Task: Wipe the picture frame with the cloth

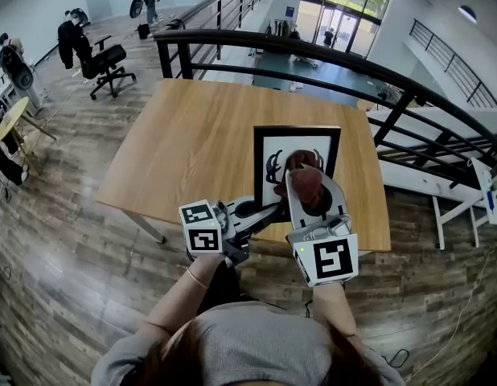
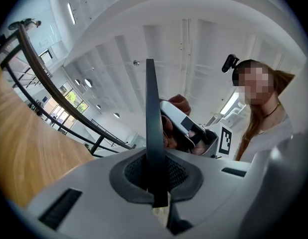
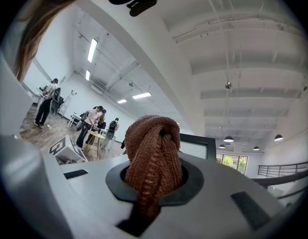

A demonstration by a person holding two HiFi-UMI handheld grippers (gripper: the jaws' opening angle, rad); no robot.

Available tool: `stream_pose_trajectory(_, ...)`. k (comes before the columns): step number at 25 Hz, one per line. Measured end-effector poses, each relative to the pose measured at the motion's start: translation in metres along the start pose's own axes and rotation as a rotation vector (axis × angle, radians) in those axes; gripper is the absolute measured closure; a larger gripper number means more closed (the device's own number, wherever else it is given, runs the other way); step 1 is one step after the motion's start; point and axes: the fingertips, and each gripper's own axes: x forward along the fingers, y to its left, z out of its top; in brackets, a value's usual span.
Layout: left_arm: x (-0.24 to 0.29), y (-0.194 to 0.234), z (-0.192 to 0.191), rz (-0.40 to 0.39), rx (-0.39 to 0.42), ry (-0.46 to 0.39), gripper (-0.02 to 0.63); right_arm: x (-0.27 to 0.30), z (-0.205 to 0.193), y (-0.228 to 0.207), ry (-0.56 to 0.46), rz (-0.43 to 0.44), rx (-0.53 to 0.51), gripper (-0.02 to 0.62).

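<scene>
A black picture frame (image 1: 297,132) with a white mat and a dark antlered figure leans tilted above the wooden table (image 1: 192,143). My left gripper (image 1: 267,212) is shut on its lower left edge; in the left gripper view that edge is a thin dark strip (image 2: 150,113) rising from between the jaws of the left gripper (image 2: 156,185). My right gripper (image 1: 309,180) is shut on a bunched brown knitted cloth (image 1: 306,185), which lies over the frame's lower glass. The cloth (image 3: 156,156) fills the right gripper (image 3: 154,185), with a frame corner (image 3: 201,146) behind it.
The table's near edge (image 1: 256,244) runs just below both grippers. A black railing (image 1: 313,51) curves behind the table, beyond it a lower floor. An office chair (image 1: 108,59) and several people stand far left. The person holding the grippers shows in the left gripper view.
</scene>
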Motion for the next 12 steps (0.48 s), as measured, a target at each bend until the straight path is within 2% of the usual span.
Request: stream_pose_trajectory(12,0.01,-0.007,-0.002,-0.019,-0.034,-0.019,0.589,-0.022,-0.017,0.013,0.038,0.06,0.042,0.549)
